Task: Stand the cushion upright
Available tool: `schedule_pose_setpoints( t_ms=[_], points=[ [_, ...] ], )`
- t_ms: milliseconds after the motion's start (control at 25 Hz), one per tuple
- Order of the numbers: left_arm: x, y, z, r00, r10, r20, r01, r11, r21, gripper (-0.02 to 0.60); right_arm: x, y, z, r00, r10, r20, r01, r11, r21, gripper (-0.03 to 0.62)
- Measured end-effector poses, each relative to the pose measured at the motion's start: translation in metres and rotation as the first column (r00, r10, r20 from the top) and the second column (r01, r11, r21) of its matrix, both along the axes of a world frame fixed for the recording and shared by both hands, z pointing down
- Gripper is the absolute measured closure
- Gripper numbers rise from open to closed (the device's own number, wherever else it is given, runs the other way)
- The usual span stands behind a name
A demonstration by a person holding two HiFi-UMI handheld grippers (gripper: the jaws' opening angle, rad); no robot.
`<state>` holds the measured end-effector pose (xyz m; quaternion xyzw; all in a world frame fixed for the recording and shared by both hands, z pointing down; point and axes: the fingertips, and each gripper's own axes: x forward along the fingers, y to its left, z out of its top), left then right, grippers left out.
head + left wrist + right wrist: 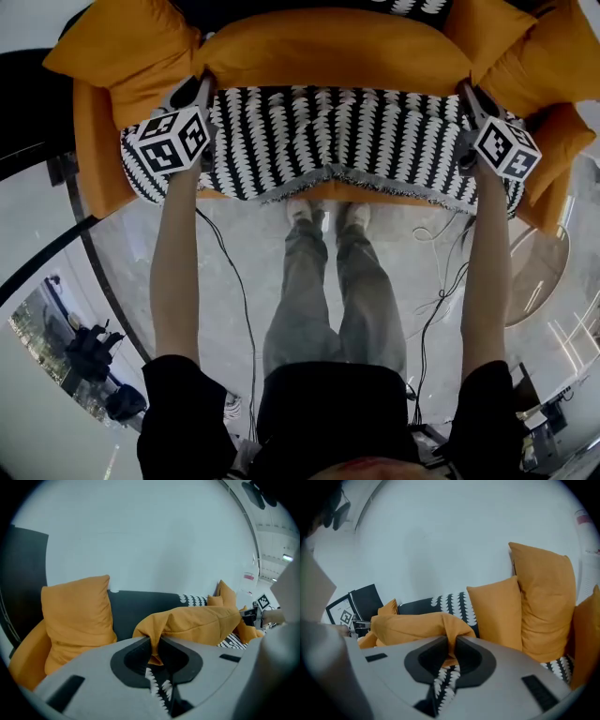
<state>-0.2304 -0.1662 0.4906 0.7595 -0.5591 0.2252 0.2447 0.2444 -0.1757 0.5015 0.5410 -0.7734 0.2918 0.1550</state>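
Both arms are stretching straight forward, the left gripper (203,84) and right gripper (466,90) each clamping nearly closed on an end corner of the orange cushion (337,52), which is lying lengthwise just above the patterned throw (328,141).

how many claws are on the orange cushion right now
2. The left claw pinches the orange cushion at its left corner, the right claw at its right corner; neither is hidden.

Right tool (451,645): jaws pinched on a corner of the orange cushion (412,625). Black-and-white patterned fabric (443,686) beneath. Two orange pillows (543,597) upright at right.
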Motion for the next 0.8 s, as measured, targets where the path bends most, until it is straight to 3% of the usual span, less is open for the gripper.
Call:
schedule_pose_setpoints(
  t_ms=[360, 480, 680, 800],
  points=[
    [0.003, -0.111, -0.022, 0.996, -0.028, 0.090, 0.022, 0.998, 0.062, 0.532, -0.004, -0.112, -0.023, 0.995, 0.101, 0.003, -0.101, 0.994, 0.043, 0.554],
    [0.006, -0.139, -0.029, 0.995, -0.015, 0.097, 0.010, 0.999, 0.048, 0.532, 0.001, -0.134, -0.029, 0.980, 0.189, 0.068, -0.194, 0.978, 0.076, 0.554],
    [-0.009, -0.136, -0.054, 0.987, -0.038, 0.154, 0.028, 0.997, 0.070, 0.480, 0.002, -0.140, -0.043, 0.966, 0.252, 0.051, -0.255, 0.965, 0.066, 0.553],
    [-0.028, -0.111, -0.060, 0.992, -0.091, 0.087, 0.086, 0.994, 0.063, 0.464, 0.000, -0.124, -0.048, 0.971, 0.238, 0.031, -0.239, 0.971, 0.017, 0.548]
  ],
)
